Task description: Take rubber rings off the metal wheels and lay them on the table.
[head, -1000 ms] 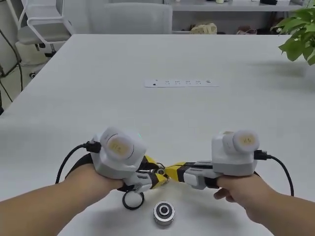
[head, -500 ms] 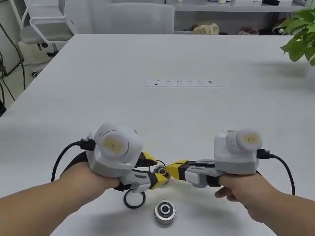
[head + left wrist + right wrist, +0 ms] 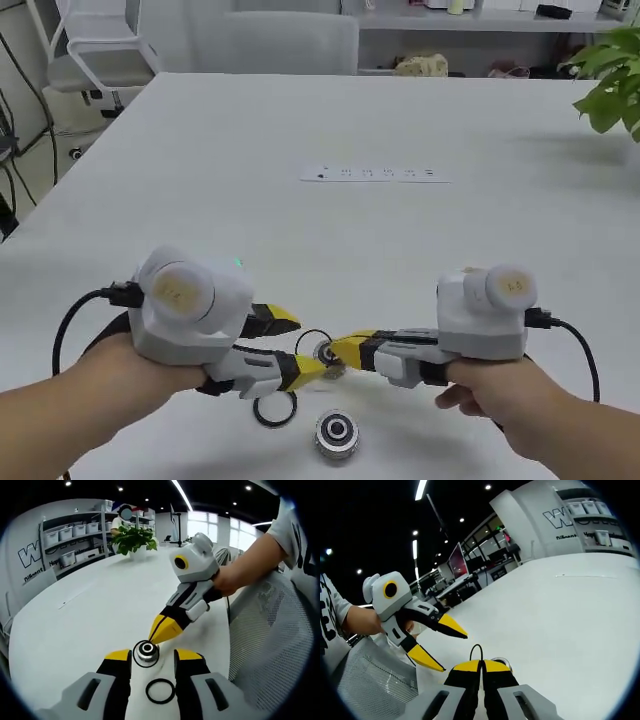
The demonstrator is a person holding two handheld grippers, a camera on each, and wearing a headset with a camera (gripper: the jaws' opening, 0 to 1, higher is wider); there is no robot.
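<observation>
Stretching away beneath both tools, the white table carries a power strip well beyond the ringed metal wheel, which sits close to the person. The left gripper comes at that wheel from its left with jaws spread wide. One yellow tip stands on either side of the wheel, and they grasp nothing. The right gripper meets the wheel from its right, jaws pressed together on a thin raised loop of the black rubber ring. In the left gripper view, the rest of that ring circles the wheel. A bare metal wheel stands just nearer the person than the ringed wheel, apart from it. A loose rubber ring lies flat on the table to the near left of the ringed wheel, under the left gripper's lower jaw.
</observation>
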